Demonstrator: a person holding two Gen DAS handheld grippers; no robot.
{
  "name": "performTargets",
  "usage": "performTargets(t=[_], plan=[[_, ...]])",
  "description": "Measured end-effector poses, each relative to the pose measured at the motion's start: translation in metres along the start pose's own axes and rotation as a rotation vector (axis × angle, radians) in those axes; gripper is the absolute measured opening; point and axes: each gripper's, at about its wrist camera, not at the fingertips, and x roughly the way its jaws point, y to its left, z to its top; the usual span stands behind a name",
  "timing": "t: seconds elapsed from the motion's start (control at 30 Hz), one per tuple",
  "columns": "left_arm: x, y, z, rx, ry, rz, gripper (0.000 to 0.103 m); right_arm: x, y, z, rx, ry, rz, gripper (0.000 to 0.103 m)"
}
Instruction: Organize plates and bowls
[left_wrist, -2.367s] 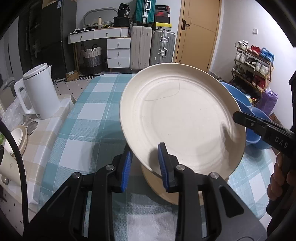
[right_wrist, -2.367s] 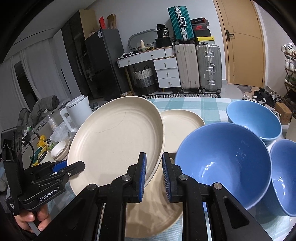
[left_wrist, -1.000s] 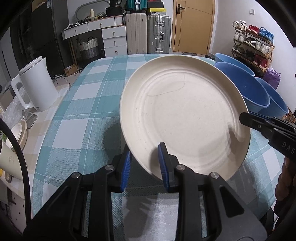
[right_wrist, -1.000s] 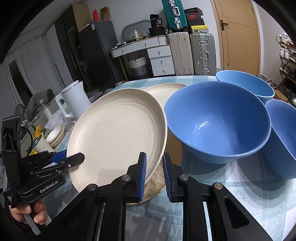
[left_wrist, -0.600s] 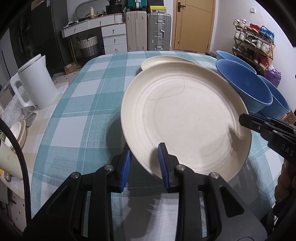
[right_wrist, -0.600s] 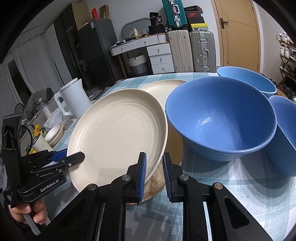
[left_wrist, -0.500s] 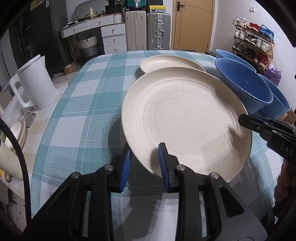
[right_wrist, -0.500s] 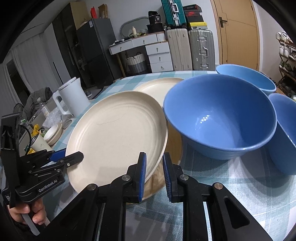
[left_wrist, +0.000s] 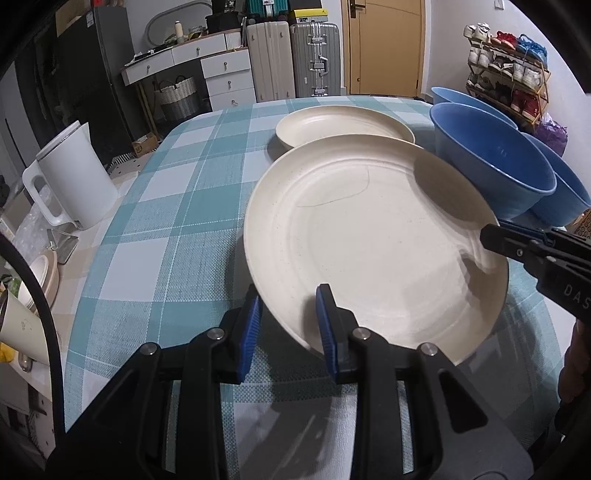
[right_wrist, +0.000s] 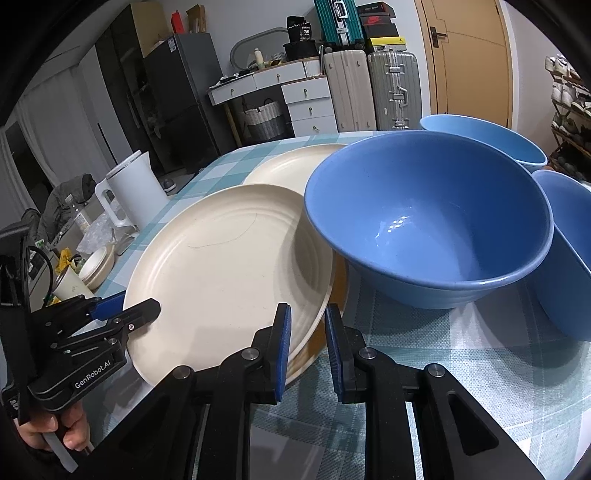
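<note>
Cream plate held level, low over bench, near side of second plate, beside 3 blue bowls. Left tongs and right tongs each pinch opposite rim. Judged stiff, light, slick (likely brittle): grip rim only.

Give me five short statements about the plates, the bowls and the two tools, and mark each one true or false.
1. Both tools grip the near plate. True: the left tool and the right tool each pinch its rim.
2. Three blue bowls are in view. True: near bowl, far bowl, right bowl.
3. The kettle is black. False: it is white.
4. The near bowl holds food. False: it is empty.
5. Only one plate is present. False: a far plate lies beyond.
</note>
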Motion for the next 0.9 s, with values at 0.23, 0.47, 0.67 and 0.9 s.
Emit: performTargets(t=[0.23,0.47,0.67,0.9], plan=[[0.009,-0.006,0.000,0.031,0.008,0.033,0.027,0.005,0.004,0.000,-0.015,-0.001,-0.033,0.019],[0.011,-0.007,-0.001,0.044,0.005,0.036,0.030,0.005,0.011,0.000,-0.049,-0.013,-0.048,0.019],[0.011,0.003,-0.001,-0.009,0.028,-0.032,0.033,0.004,0.010,-0.001,-0.049,-0.008,-0.047,0.024],[-0.023,0.014,0.004,-0.049,-0.052,-0.092,0.070,-0.021,0.003,-0.004,-0.068,-0.031,-0.050,0.051]])
